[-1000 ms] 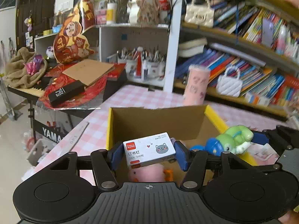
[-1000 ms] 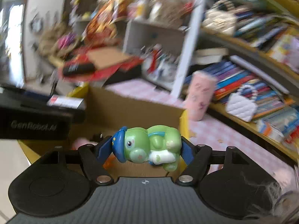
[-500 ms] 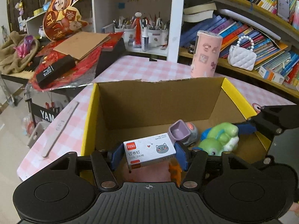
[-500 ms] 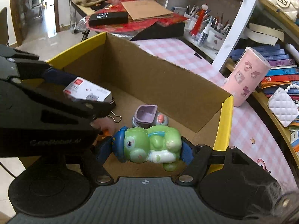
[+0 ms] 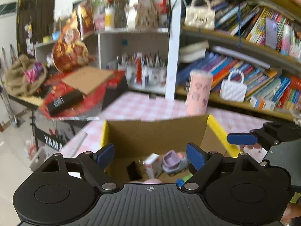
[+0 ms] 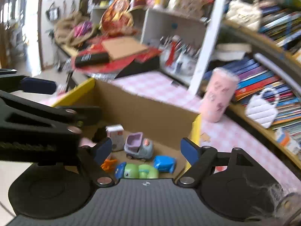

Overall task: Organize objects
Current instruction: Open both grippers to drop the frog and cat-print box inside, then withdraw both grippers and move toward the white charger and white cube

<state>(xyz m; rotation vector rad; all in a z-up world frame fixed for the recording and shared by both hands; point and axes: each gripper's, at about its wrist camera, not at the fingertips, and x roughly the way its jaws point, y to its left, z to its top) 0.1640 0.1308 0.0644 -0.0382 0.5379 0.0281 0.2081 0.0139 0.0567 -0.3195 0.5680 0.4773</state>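
Both claws are spreading over the open brown cardboard box with yellow flaps [image 6: 143, 111], and nothing sits between either pair of pads. The left gripper [image 5: 150, 155] gapes wide above the small white staple box [image 5: 151, 163], which stands on end on the box floor. The right gripper [image 6: 144, 148] hangs above the green plastic frog toy [image 6: 141, 171], lying on its side beside a lilac toy car [image 6: 139, 146] and a blue toy [image 6: 164, 163] (blurry, that one). Everything looks corralled inside, walls all round. Room to lift straight up; the right yellow flap [image 6: 194, 130] sits close by the right claw.
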